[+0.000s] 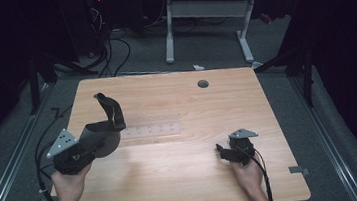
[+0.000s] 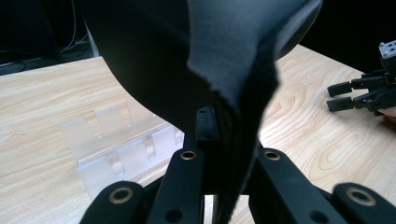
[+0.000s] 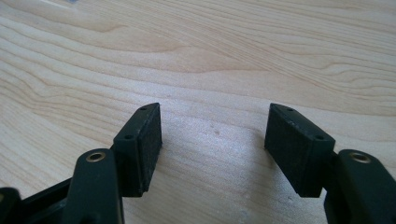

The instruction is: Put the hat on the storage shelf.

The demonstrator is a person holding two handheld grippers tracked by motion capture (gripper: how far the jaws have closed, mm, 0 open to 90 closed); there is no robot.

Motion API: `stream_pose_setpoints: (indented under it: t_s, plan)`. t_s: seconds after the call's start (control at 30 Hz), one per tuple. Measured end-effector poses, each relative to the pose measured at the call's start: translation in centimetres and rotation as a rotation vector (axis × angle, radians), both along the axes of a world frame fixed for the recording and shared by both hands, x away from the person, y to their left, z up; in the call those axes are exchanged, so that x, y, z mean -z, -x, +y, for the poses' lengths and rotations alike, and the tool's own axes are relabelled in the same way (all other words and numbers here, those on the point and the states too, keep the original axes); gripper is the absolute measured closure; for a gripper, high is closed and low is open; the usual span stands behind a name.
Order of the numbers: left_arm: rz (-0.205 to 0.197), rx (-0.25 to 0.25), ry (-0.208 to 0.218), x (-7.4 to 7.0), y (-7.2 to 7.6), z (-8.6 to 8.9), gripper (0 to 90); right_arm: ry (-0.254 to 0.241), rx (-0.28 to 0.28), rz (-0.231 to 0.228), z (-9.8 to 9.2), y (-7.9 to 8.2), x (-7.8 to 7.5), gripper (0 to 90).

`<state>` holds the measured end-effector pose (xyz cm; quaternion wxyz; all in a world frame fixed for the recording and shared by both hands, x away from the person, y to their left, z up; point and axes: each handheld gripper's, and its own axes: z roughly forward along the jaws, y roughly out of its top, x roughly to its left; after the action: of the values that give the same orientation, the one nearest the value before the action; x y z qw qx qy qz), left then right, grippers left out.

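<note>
My left gripper (image 1: 98,141) is shut on a black fabric piece (image 1: 110,112), whose strip curls up above the table's left side. In the left gripper view the black fabric (image 2: 187,56) hangs wide over the jaws, and a fold of it is pinched between them at my left gripper (image 2: 224,144). Just right of it, a clear plastic rack (image 1: 152,130) lies flat on the wooden table (image 1: 185,180); the rack (image 2: 116,144) shows below the fabric. My right gripper (image 1: 223,151) rests open near the front right, its jaws (image 3: 212,135) apart with only bare wood between them.
A round cable hole (image 1: 203,84) sits near the table's far edge. Beyond the table stand a white desk frame (image 1: 205,12) and floor cables (image 1: 111,52). My right gripper (image 2: 359,95) shows far right in the left gripper view.
</note>
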<state>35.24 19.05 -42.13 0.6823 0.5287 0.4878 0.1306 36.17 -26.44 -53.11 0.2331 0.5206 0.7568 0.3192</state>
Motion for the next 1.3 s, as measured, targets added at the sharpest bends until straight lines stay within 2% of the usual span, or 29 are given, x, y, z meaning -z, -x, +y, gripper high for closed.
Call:
stream_pose_setpoints:
  t_s: [0.3, 0.43, 0.6, 0.97, 1.3]
  plan:
    - [-0.010, -0.015, 0.001, -0.4, -0.7, 0.3, 85.8, 0.000, 0.000, 0.000, 0.0, 0.0, 0.0, 36.7]
    - [-0.012, -0.023, 0.016, -0.9, -1.3, 0.6, 85.8, 0.000, 0.000, 0.000, 0.0, 0.0, 0.0, 36.7]
    - [-0.019, -0.039, -0.014, -1.1, -2.0, 0.8, 85.8, 0.000, 0.000, 0.000, 0.0, 0.0, 0.0, 36.7]
    - [-0.032, -0.096, -0.007, -1.3, -3.8, 1.6, 85.8, 0.001, -0.001, 0.000, 0.0, 0.0, 0.0, 36.6]
    - [-0.036, -0.127, -0.062, -0.8, -5.6, 1.6, 85.8, 0.001, -0.001, 0.000, 0.0, 0.0, 0.0, 36.6]
